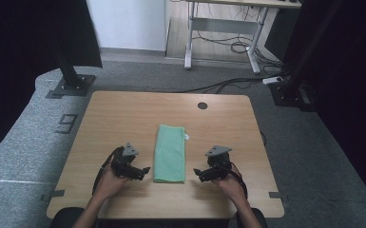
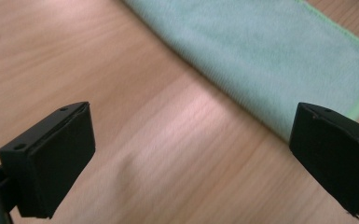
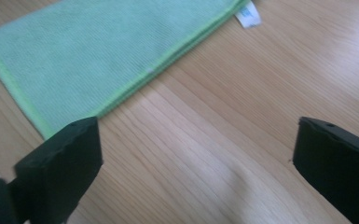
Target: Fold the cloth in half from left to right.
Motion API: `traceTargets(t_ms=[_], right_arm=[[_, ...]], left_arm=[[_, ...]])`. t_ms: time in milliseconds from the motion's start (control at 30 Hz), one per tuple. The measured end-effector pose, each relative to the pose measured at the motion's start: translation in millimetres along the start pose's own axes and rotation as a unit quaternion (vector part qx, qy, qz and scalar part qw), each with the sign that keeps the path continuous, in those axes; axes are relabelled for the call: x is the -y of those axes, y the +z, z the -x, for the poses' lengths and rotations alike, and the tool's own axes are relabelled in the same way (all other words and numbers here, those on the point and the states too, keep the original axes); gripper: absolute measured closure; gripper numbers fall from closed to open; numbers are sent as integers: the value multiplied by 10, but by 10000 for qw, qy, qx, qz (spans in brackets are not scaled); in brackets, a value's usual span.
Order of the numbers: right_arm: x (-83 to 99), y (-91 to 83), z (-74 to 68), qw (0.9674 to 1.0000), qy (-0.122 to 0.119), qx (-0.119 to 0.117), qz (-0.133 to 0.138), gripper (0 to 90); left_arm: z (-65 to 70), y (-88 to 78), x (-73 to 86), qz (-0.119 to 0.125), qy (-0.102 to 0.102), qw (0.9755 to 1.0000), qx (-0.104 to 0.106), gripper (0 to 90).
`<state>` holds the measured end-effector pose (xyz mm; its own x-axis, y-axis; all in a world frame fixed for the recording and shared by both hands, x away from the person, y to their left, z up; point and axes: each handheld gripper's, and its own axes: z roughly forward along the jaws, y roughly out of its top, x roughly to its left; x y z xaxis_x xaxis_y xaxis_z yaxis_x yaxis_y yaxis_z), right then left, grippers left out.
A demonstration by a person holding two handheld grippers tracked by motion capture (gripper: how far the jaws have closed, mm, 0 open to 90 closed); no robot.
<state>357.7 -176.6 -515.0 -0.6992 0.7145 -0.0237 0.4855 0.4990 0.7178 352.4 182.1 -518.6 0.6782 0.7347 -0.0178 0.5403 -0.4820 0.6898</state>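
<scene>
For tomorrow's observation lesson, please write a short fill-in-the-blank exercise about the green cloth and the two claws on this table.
1. The cloth lying folded on the wooden table is coloured ____.
2. In the high view, the cloth lies ____ the left claw and the right claw.
3. The jaws of both claws stand ____, with nothing held in them.
4. A small white ____ sticks out from the cloth's edge on the right claw's side.

Missing words: green; between; open; label
</scene>
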Motion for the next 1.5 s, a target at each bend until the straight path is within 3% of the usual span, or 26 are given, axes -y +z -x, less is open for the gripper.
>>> traceTargets(t_ms=[167,500,800,1500], right_arm=[[117,-47,93,9998,160,85,15,0],[287,-13,180,9994,283,179,36,0],[422,79,220,9992,333,231,2,0],[480,114,240,9991,385,182,-16,0]], left_arm=[[-58,-56,183,-63,-92,9998,-176,0],[-111,-8,340,-222,-103,9990,-378,0],[-142,32,396,-204,-179,9991,-318,0],[-150,37,397,-211,-213,9992,-279,0]])
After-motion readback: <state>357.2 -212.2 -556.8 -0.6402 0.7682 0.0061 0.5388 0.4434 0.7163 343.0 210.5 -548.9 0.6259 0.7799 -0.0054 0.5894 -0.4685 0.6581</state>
